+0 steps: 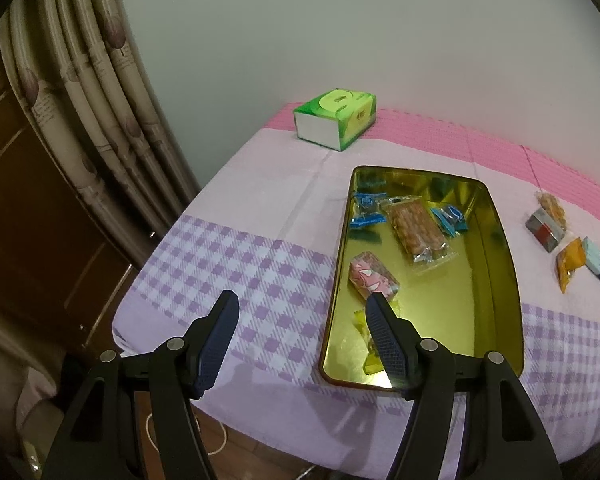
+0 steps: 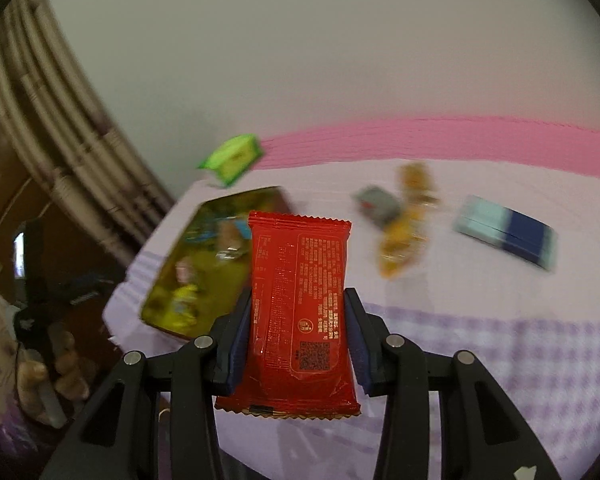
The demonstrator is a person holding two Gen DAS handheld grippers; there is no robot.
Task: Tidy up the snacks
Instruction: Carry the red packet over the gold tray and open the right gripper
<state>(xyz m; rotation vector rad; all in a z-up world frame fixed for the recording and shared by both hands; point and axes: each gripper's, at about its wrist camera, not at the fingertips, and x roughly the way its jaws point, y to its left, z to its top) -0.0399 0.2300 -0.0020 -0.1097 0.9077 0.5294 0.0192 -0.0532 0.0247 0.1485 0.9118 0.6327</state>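
L wrist: left gripper [image 1: 300, 312] wide, empty, over tin's [image 1: 500, 248] near end; several snacks already inside. R wrist: right gripper [image 2: 296, 328] clamps red pack [image 2: 302, 304] above worktop [image 2: 480, 360]. Approx four snacks [image 2: 400, 236] left outside; roughly half done.

A mirror-glossy gold metal tin [image 1: 496, 248] is gleaming on matt checked cloth [image 1: 236, 276] covering the table, while a shiny red plastic wrapper [image 2: 300, 300] is creasing between ribbed blue fingers [image 2: 236, 344] on matt black arms.
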